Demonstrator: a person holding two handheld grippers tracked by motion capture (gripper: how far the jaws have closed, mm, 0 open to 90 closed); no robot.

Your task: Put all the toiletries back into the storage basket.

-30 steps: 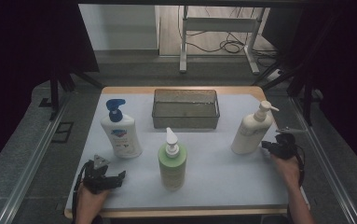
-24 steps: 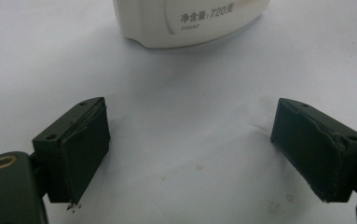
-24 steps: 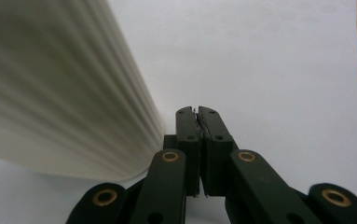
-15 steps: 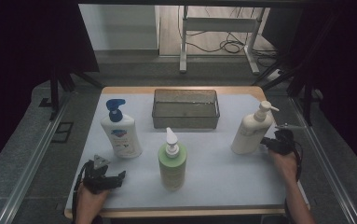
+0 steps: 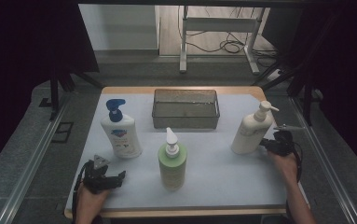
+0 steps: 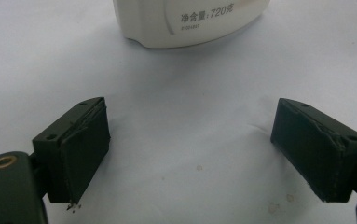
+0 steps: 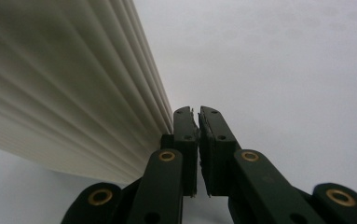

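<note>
Left gripper [image 5: 120,176] rests on the table [image 5: 223,182], jaws wide apart, nothing between; just beyond stands the blue-pump white bottle [image 5: 120,135], base print reading "720" after Chinese characters. Right gripper [image 5: 263,145]: jaws together, empty, right against the cream pump bottle [image 5: 250,133].

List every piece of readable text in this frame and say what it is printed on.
"净含量:720克": printed in grey on the lower body of the white bottle with the blue pump, left gripper view.
A smaller grey line just beneath it: too small to read.
Blue label on that bottle's front, high view: too blurred to read.
Green bottle and cream bottle: no legible text.
</note>
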